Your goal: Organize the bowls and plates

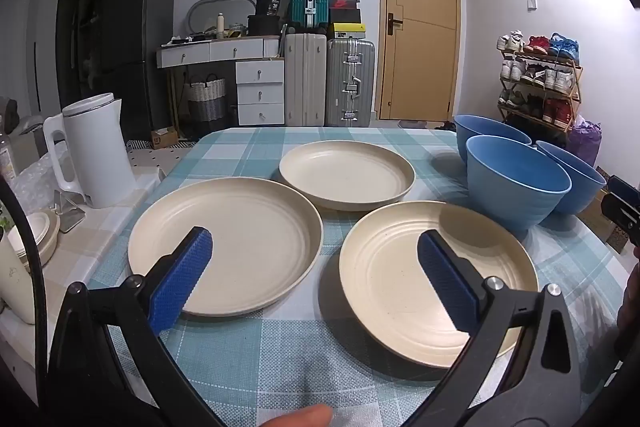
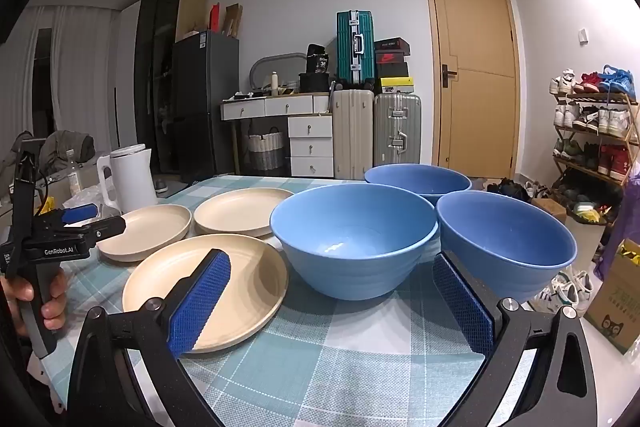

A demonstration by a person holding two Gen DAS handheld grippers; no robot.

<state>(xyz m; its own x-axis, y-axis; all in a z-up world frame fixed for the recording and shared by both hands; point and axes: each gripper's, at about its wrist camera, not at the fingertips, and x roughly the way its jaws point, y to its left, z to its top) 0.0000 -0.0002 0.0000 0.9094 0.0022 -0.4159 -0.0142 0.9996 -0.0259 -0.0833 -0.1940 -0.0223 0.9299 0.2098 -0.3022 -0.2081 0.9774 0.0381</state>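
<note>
Three cream plates lie on the checked tablecloth: a left plate [image 1: 224, 243], a far plate [image 1: 346, 173] and a right plate [image 1: 400, 291]. Three blue bowls stand to their right: a near bowl [image 2: 354, 239], a right bowl [image 2: 506, 243] and a far bowl [image 2: 418, 181]. My left gripper [image 1: 316, 247] hovers open above the gap between the left and right plates, holding nothing. My right gripper [image 2: 332, 267] stands open just before the near bowl, empty. The left gripper [image 2: 80, 219] also shows at the left of the right wrist view, held by a hand.
A white kettle [image 1: 96, 155] stands on a side counter left of the table. Beyond the table's far edge are suitcases [image 1: 328, 79], a drawer unit and a door. A shoe rack [image 1: 540, 79] and a cardboard box [image 2: 616, 307] sit to the right.
</note>
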